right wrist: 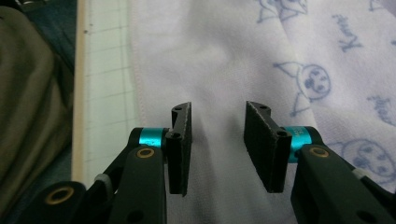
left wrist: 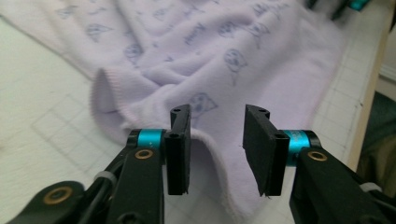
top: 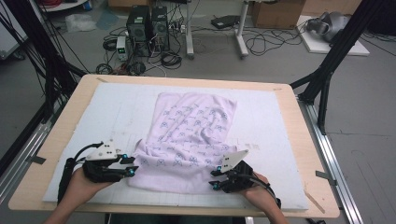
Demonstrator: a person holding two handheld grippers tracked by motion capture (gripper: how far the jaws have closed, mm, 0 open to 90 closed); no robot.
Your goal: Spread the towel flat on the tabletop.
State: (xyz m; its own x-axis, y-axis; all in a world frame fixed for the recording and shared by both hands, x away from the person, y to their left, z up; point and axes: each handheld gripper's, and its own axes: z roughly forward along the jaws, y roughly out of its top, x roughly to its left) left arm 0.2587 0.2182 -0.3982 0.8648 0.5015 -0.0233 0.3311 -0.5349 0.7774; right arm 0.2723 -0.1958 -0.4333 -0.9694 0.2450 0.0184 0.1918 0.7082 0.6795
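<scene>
1. Near the bench's front edge, the lilac towel (top: 189, 140) lies half folded, its near part doubled over.
2. The left tool (top: 131, 165) and right tool (top: 215, 179) are parted partway at its front corners; nothing is gripped.
3. Further folding is judged outstanding.
4. The layers underneath cannot be made out.

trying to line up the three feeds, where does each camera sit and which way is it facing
High view: fixed above the person's side, looking forward and down on the table; shows both forearms, left gripper and right gripper.
Left gripper view: rides the left gripper, looks along its open jaws at a folded edge of the lilac towel.
Right gripper view: rides the right gripper, looks along its open jaws down at the towel's near edge.
Shared: all three show the same printed towel on the white mat.
</scene>
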